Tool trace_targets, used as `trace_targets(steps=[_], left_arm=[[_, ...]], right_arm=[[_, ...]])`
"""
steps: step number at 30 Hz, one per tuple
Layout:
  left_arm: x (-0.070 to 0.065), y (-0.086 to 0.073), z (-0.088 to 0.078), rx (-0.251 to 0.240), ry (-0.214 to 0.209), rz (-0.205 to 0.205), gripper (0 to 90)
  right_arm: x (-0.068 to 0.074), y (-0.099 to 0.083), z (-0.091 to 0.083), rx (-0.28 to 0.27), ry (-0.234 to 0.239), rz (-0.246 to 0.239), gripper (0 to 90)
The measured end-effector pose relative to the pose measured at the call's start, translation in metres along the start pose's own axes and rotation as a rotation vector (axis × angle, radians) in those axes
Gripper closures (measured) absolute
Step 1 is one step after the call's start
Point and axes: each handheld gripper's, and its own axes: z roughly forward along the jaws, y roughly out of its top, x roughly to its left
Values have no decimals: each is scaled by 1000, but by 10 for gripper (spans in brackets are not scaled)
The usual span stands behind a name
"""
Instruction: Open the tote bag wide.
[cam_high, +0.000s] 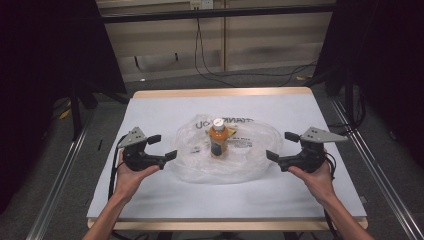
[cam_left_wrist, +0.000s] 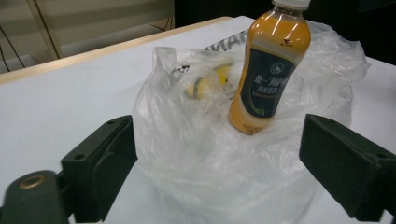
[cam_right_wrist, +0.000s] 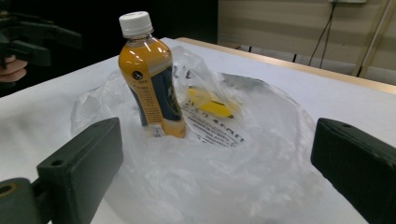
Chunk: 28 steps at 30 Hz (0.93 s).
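An orange drink bottle (cam_high: 218, 137) with a white cap and a dark label stands upright in the middle of a clear plastic bag (cam_high: 250, 155) spread flat on the white table. A small yellow item (cam_right_wrist: 210, 103) lies in the bag beside the bottle (cam_right_wrist: 152, 79). My left gripper (cam_high: 163, 147) sits just off the bag's left edge, open, with nothing between its jaws. My right gripper (cam_high: 280, 145) sits off the bag's right edge, also open and empty. In the left gripper view the bottle (cam_left_wrist: 268, 70) and bag (cam_left_wrist: 201, 154) lie ahead of the wide-apart jaws.
The table's wooden far rim (cam_high: 225, 93) borders a floor with loose cables (cam_high: 210, 70). Metal rails (cam_high: 60, 175) run along both sides of the table, and dark stands (cam_high: 80, 100) rise at the left. White tabletop stretches in front of the bag.
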Motion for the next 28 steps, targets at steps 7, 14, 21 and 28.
trace_targets(steps=[7,14,21,28], left_arm=[[-1,-22,-26,-6,36,-28,37],[-15,-47,-48,-27,78,-66,32],[-23,-62,-62,-43,95,-43,31],[-21,-67,-60,-26,111,-28,22]], right_arm=[[-6,-10,-30,-36,-54,36,19],[-7,-29,-50,-58,-102,76,27],[-9,-50,-67,-70,-137,126,33],[-6,-55,-71,-57,-163,104,38]])
